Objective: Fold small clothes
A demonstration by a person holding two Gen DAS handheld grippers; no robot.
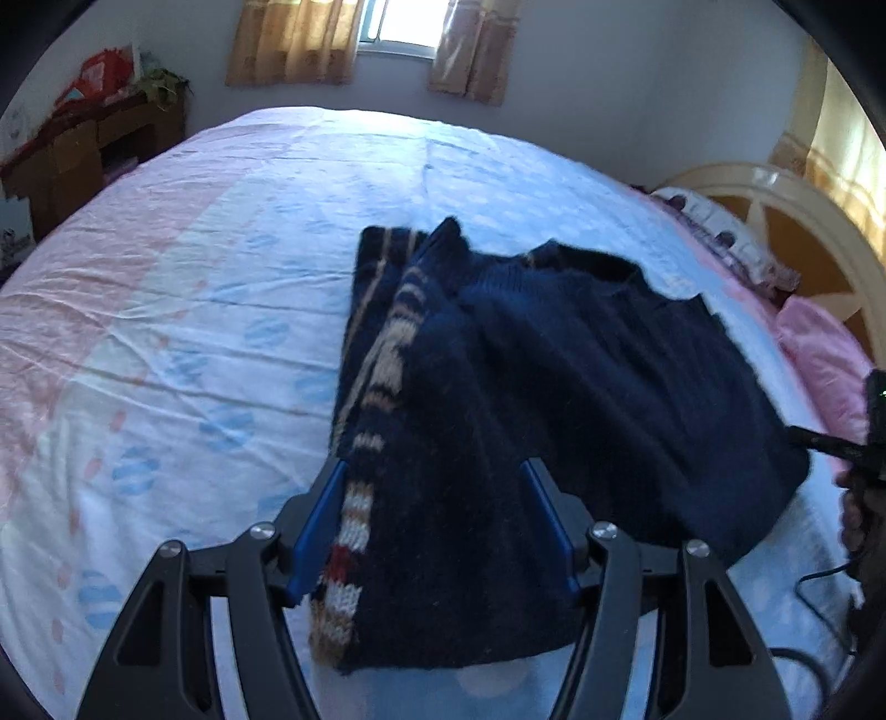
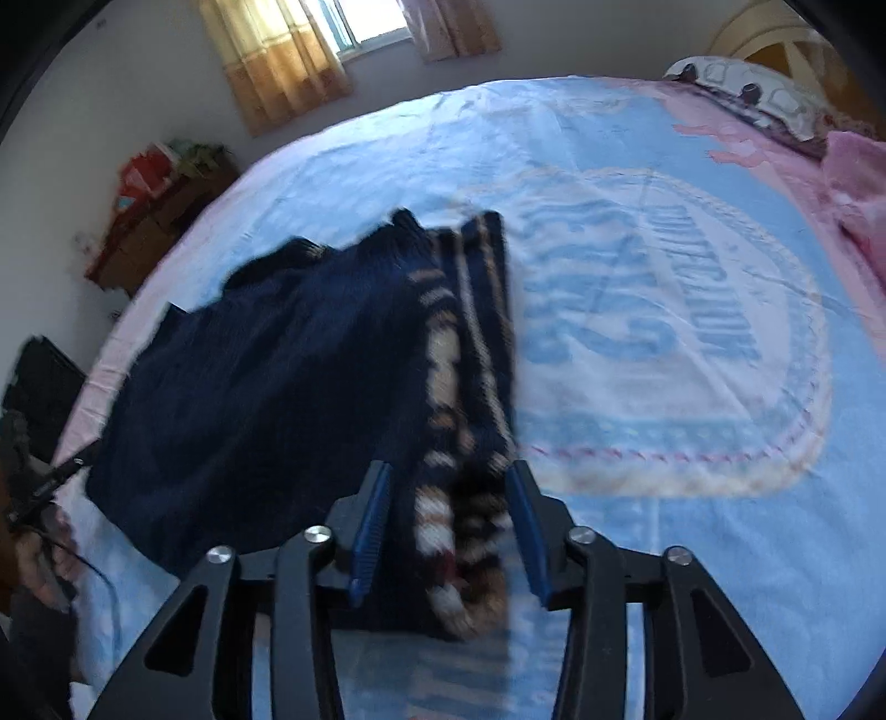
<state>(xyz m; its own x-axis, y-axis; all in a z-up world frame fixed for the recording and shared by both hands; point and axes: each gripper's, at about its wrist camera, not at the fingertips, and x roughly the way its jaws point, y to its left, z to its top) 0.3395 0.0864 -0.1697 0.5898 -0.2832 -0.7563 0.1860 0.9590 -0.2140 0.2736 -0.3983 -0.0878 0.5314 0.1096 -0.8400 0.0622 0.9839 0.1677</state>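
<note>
In the left wrist view we see our left gripper (image 1: 434,523) with its blue-padded jaws spread wide, the near hem of the navy knitted sweater (image 1: 554,399) lying between them; we cannot tell whether either pad touches the wool. The sweater rests on the bed (image 1: 183,288), partly folded, with a tan, white and red patterned band (image 1: 382,387) running from near to far along its left edge and a striped layer showing underneath at the far left. This view alone shows the pink and blue spotted part of the sheet on the left, the headboard (image 1: 775,221) at the far right, and the other gripper's dark body (image 1: 869,432) at the right edge. In the right wrist view, blurred, our right gripper (image 2: 448,526) also stands wide apart, its jaws straddling the patterned band (image 2: 448,387), which here lies on the sweater's (image 2: 266,376) right side. Only this view shows the large round blue emblem with lettering (image 2: 664,343) printed on the bed's sheet (image 2: 720,554), right of the sweater. Both views take in the curtained window (image 2: 310,50) on the far wall and a wooden cabinet (image 2: 149,232) at the far left.
</note>
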